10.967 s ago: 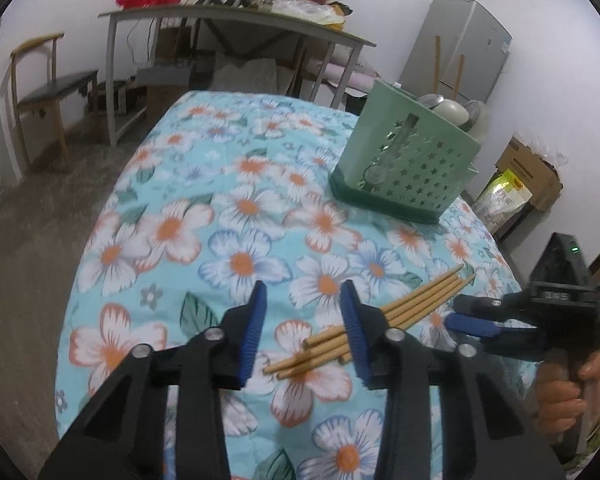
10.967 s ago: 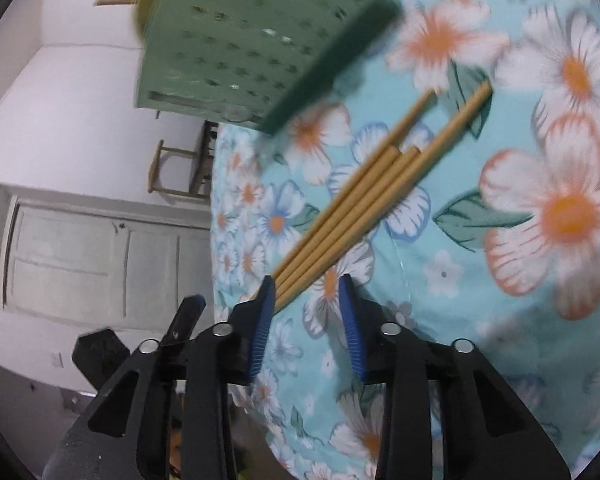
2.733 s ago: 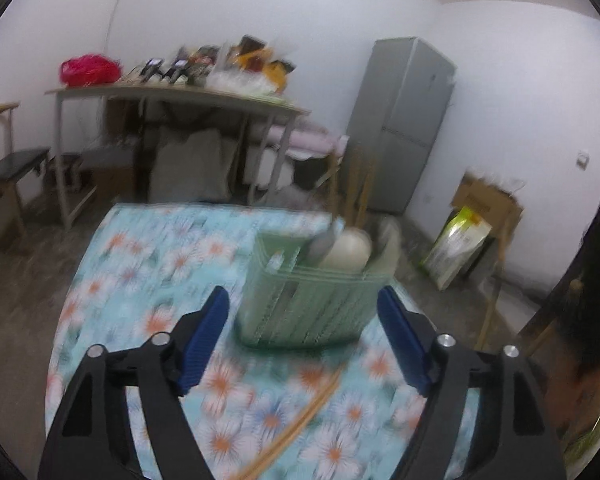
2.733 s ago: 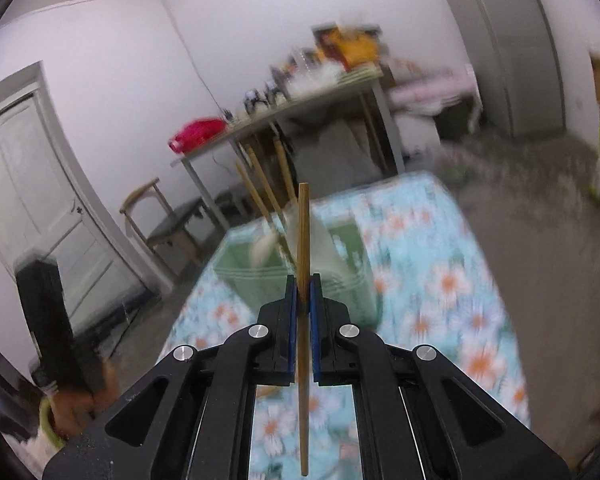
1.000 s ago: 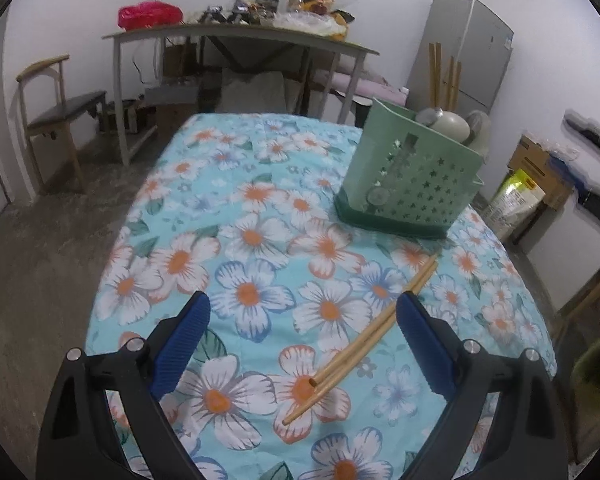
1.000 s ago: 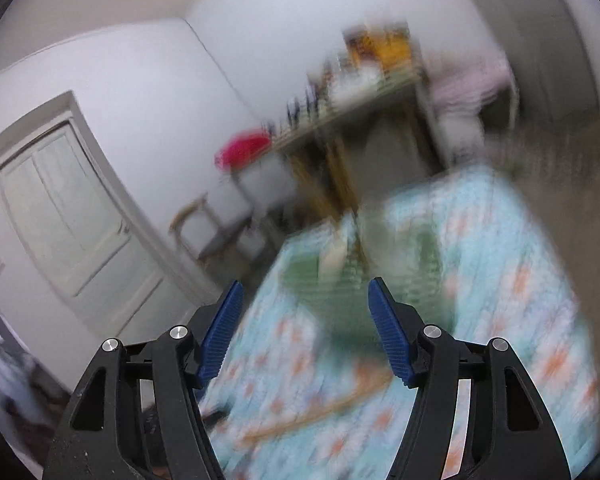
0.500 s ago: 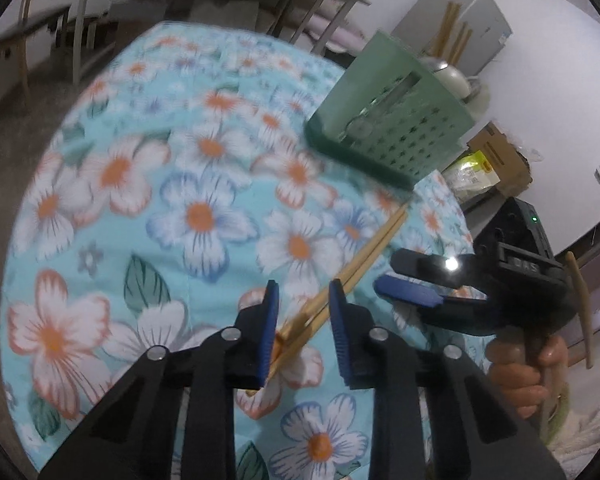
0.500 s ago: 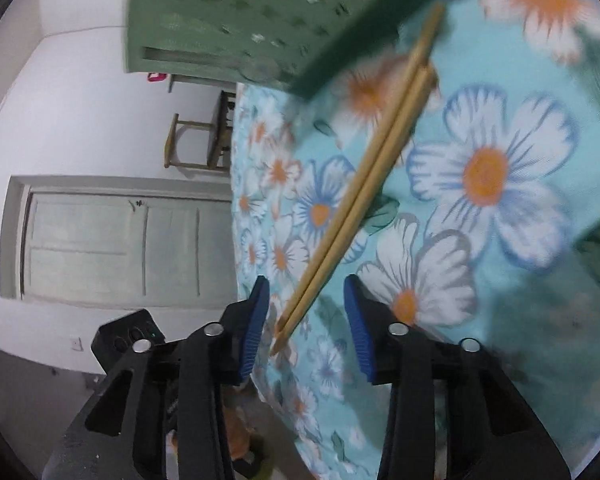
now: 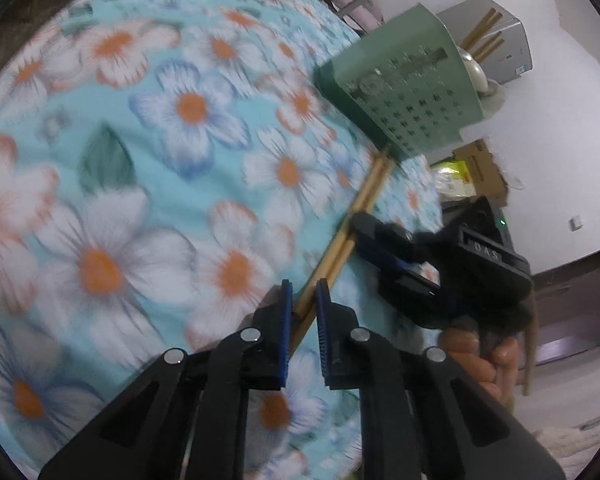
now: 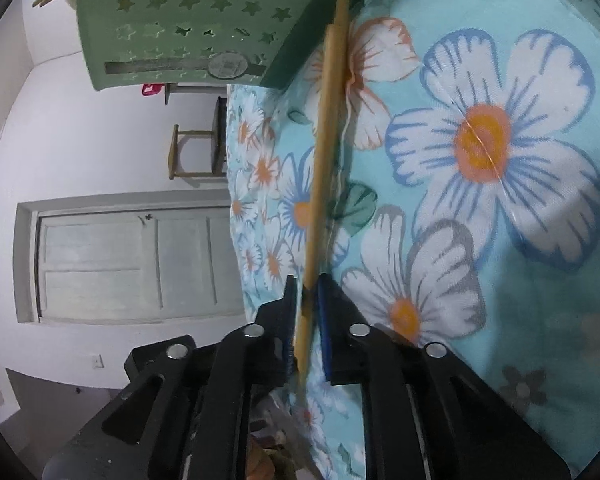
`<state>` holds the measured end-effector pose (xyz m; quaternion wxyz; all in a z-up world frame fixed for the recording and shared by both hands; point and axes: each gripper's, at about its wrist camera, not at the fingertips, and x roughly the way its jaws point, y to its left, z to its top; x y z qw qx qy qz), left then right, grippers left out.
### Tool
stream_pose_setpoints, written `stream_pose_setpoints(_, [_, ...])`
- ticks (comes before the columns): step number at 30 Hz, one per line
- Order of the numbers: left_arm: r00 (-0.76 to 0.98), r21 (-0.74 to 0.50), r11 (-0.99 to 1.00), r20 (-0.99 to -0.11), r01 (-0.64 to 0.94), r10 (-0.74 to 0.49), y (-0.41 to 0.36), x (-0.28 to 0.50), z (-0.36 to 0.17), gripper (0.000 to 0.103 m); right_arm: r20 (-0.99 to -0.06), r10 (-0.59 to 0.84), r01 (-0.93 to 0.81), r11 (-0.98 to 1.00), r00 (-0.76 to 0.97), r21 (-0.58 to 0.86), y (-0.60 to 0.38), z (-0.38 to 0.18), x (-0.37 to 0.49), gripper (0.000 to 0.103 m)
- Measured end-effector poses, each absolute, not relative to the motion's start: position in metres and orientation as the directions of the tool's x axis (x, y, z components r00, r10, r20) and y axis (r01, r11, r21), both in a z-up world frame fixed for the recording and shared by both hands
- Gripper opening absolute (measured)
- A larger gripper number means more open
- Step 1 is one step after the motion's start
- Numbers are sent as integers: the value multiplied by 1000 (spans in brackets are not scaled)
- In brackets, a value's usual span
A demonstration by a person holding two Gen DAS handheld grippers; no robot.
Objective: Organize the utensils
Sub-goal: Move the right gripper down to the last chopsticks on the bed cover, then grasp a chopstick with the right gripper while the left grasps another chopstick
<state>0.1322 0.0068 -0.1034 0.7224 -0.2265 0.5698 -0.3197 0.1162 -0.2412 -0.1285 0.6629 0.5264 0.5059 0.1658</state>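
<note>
Two chopsticks (image 9: 342, 240) lay side by side on the floral tablecloth (image 9: 148, 168), their far tips close to the base of the one green utensil basket (image 9: 404, 92). The left gripper (image 9: 303, 300) had just been closing, its blue pads narrowed to a slim gap around the near end of the pair. The right gripper (image 10: 308, 312) had likewise just been closing, its pads tight on one chopstick (image 10: 324, 160). Inside the basket stood three more chopsticks (image 9: 482, 36) beside a pale ladle (image 9: 480, 76).
</note>
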Motion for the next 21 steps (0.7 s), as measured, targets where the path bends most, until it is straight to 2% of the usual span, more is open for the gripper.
stream_pose_setpoints(10, [127, -705, 677, -667, 210, -734, -8, 119, -103, 9, -537, 718, 314, 436, 443, 843, -259, -127, 97, 6])
stream_pose_setpoints(16, [139, -680, 695, -684, 233, -716, -8, 124, -100, 9, -555, 697, 320, 454, 454, 831, -278, -126, 82, 5])
stream_pose_setpoints(21, [149, -614, 724, -721, 314, -677, -28, 127, -94, 22, -628, 638, 306, 551, 445, 776, -292, -116, 70, 5])
